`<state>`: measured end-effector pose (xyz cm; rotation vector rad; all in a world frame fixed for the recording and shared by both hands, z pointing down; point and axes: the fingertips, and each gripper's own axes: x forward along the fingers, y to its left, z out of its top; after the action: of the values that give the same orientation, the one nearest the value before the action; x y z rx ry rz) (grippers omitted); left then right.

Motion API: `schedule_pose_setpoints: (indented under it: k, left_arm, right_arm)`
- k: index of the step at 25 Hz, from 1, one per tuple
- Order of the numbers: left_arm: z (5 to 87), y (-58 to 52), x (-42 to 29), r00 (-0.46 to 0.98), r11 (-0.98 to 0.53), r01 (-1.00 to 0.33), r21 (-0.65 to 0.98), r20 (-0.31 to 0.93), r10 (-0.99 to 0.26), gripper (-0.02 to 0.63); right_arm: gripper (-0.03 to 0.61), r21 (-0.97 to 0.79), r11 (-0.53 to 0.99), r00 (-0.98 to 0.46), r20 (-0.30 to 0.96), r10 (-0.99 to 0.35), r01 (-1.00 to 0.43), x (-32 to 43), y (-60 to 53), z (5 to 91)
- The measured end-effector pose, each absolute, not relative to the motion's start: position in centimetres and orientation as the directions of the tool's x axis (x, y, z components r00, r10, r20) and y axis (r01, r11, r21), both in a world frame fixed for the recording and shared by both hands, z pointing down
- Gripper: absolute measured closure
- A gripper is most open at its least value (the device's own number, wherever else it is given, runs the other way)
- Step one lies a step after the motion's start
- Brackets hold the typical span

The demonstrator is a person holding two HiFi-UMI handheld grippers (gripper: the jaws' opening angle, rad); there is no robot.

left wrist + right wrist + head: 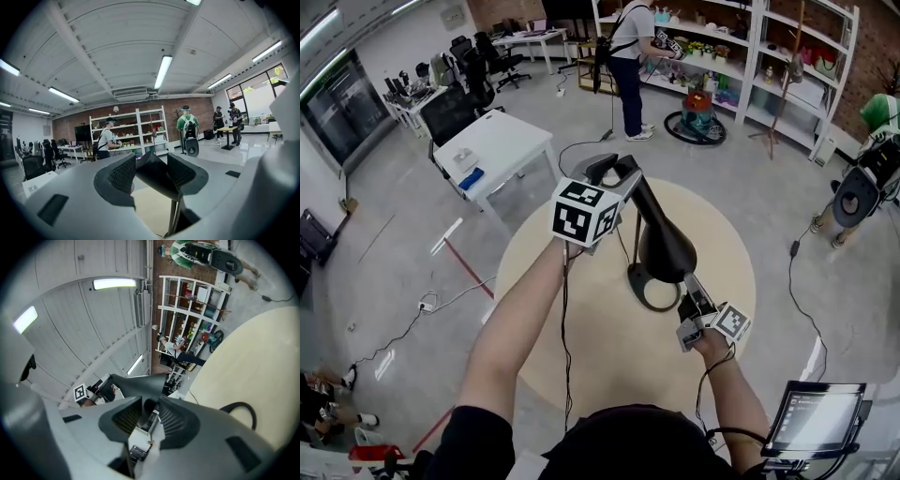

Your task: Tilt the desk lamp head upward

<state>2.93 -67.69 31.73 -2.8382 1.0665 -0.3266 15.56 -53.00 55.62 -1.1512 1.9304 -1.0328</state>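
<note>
Seen from the head view, I have both tools on the black desk lamp (pixel 664 242), which stands on its ring base (pixel 649 298) near the middle of the round beige bench (pixel 609 375). The left tool (pixel 614 172) grips the narrow upper end of the cone-shaped head on the far side, and the right tool (pixel 688 287) grips the wide rim at the near right. The head slopes steeply, with its wide mouth low and close to the ring base, so I judge the tilt to be under way but not finished: raising the mouth and letting go are left. In the left gripper view, the left tool (pixel 151 171) has its jaws pressed in on a dark wedge of the desk lamp, and what looks like a thin stem drops toward the bench below. In the right gripper view, the right tool (pixel 149 416) pinches the edge of the lamp head. The cone runs away toward the left tool's marker cube (pixel 80 392), and the ring base (pixel 241 408) lies on the bench to the right. I can read no writing: no brand shows on the desk lamp, the cubes carry only black-and-white square patterns, and the screen (pixel 817 419) at the near right of the head view is too small to make out.
</note>
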Motion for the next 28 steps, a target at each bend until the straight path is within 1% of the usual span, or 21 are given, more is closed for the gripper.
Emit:
schedule_pose_setpoints:
  k: [5, 11, 18, 28]
  left_arm:
    - [31.8, -67.4, 2.9, 0.731, -0.751, -0.639, -0.164, 0.174, -0.66, 0.399]
    - [32.4, -68.1, 2.7, 0.742, -0.761, -0.64, -0.103, 0.176, -0.647, 0.399]
    - [32.7, -69.0, 1.8, 0.75, -0.759, -0.652, 0.007, 0.152, -0.643, 0.397]
    - [33.9, -70.0, 1.1, 0.76, -0.744, -0.65, 0.156, 0.114, -0.64, 0.397]
  right_arm:
    - [0.47, -0.861, 0.308, -0.406, -0.132, -0.904, -0.405, 15.5, -53.0, 55.5]
    - [0.482, -0.877, 0.304, -0.397, -0.145, -0.906, -0.373, 16.0, -52.3, 55.0]
    - [0.492, -0.826, 0.361, -0.404, -0.181, -0.897, -0.433, 17.0, -50.9, 51.8]
    - [0.497, -0.78, 0.376, -0.396, -0.18, -0.901, -0.501, 18.1, -49.5, 48.6]
